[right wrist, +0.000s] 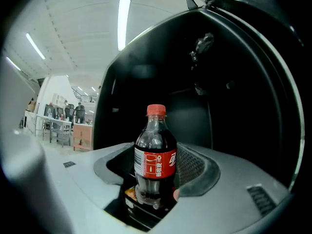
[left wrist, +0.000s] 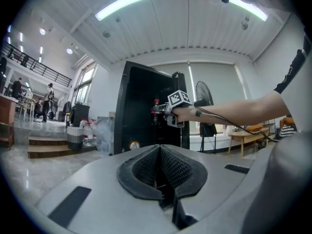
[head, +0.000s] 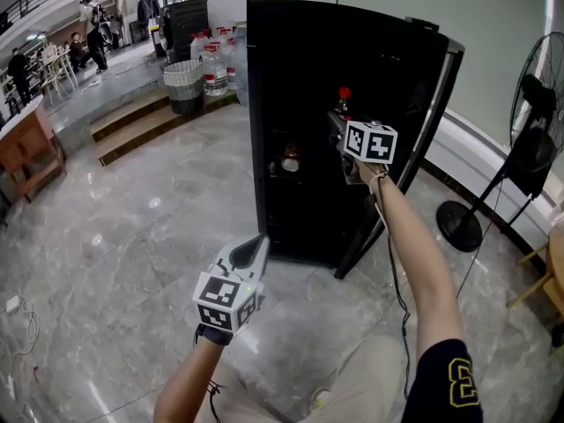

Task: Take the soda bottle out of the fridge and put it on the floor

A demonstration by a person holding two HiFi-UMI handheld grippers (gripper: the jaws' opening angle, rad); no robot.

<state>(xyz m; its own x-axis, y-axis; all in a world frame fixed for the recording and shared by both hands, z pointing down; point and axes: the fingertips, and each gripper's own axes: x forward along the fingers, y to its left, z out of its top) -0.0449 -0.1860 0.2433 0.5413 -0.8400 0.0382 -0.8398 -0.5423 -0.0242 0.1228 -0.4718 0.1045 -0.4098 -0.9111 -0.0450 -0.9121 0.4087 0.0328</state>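
A soda bottle (right wrist: pixel 155 152) with a red cap, a red label and dark drink stands upright between the pads of my right gripper (right wrist: pixel 156 172), which is shut on it. The dark inside of the black fridge (head: pixel 300 77) lies right behind it. In the head view only the bottle's red cap (head: pixel 344 92) shows above the right gripper (head: pixel 339 122), held at the fridge's open front at upper-shelf height. From the left gripper view the bottle (left wrist: pixel 156 112) hangs in front of the opening. My left gripper (head: pixel 254 250) hovers low over the floor, shut with nothing in it (left wrist: pixel 160 172).
The fridge door (head: pixel 414 148) stands swung open to the right. A small round item (head: pixel 290 161) sits on a lower shelf. A standing fan (head: pixel 529 139) is at the right. Wooden steps (head: pixel 141 122), a bin (head: pixel 183 85) and large water bottles (head: pixel 213 60) lie at the back left. Grey marble floor (head: pixel 132 236) spreads in front.
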